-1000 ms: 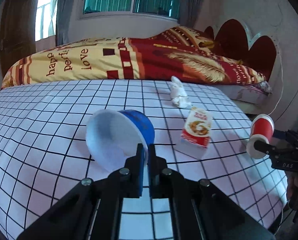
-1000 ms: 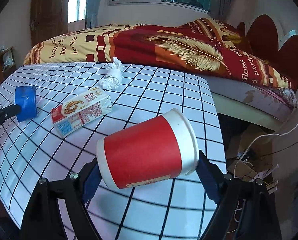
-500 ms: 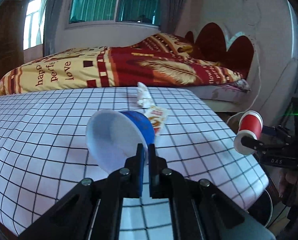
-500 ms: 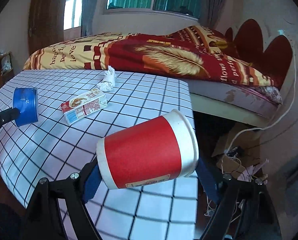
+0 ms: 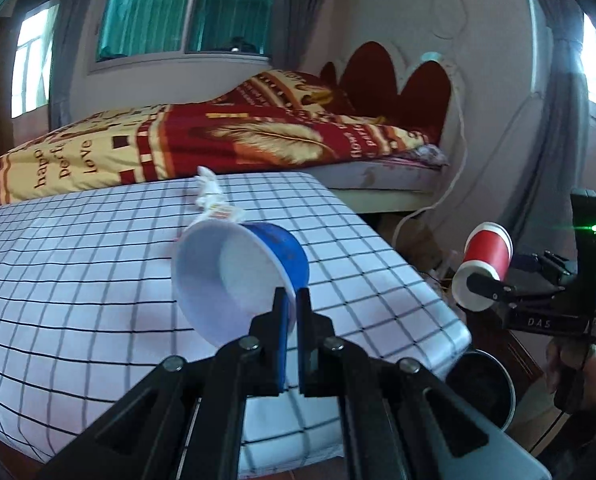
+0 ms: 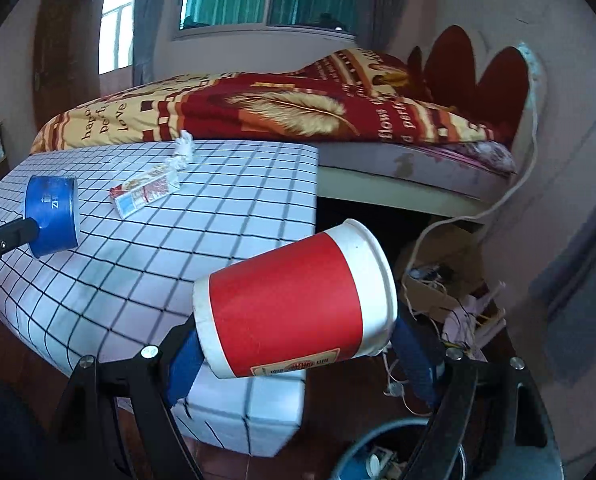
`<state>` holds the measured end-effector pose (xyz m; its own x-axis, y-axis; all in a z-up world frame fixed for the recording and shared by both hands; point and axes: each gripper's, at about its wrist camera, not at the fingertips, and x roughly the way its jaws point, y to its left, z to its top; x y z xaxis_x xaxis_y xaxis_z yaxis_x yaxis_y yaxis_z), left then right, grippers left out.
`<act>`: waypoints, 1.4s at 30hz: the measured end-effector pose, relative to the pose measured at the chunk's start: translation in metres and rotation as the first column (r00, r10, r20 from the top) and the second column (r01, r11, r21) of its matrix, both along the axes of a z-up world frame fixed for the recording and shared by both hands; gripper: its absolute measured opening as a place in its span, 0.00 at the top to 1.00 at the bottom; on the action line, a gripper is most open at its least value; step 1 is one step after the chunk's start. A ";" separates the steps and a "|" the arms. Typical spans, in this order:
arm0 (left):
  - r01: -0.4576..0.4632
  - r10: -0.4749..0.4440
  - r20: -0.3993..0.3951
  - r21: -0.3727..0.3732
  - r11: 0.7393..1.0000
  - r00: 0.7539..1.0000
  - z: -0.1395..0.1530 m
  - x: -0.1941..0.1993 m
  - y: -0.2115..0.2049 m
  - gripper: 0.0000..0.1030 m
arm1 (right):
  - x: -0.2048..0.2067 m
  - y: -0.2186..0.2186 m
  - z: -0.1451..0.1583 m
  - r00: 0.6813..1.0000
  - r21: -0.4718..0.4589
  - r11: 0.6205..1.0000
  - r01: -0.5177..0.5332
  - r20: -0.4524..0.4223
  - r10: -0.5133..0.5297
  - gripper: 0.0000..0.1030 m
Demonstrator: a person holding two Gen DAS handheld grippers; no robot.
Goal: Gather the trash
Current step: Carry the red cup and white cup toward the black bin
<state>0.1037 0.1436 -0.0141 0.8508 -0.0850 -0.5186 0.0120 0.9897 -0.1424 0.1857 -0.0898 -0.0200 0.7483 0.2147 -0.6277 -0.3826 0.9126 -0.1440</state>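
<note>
surface: checked table (image 6: 226, 216) | on it: carton (image 6: 146, 194); crumpled tissue (image 6: 183, 154)

A bedroom with pale walls. A bed (image 5: 226, 148) under a red and yellow quilt (image 6: 258, 108) printed with a feather runs across the middle of both views, its dark red scalloped headboard (image 5: 398, 88) at the upper right. Above it a wide window (image 5: 186, 16) shows green behind grey curtains (image 5: 302, 12). A dark wooden door (image 6: 64, 48) stands at the upper left of the right view. A white cord (image 6: 510, 196) trails down to a cluttered, reddish-brown floor (image 6: 338, 392)
</note>
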 end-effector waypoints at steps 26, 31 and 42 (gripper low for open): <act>0.345 -0.344 -0.030 0.016 0.938 0.938 -0.009 -0.003 -0.172 0.96 | -0.069 -0.176 -0.023 0.962 -0.019 0.963 0.269 -0.040 -0.269 0.17; 0.399 -0.398 -0.047 0.014 0.917 0.916 -0.015 -0.002 -0.198 0.96 | -0.077 -0.202 -0.030 0.950 -0.009 0.952 0.307 -0.060 -0.307 0.17; 0.507 -0.504 -0.114 -0.002 0.862 0.856 -0.043 -0.003 -0.245 0.96 | -0.090 -0.228 -0.056 0.939 -0.037 0.944 0.329 -0.095 -0.331 0.17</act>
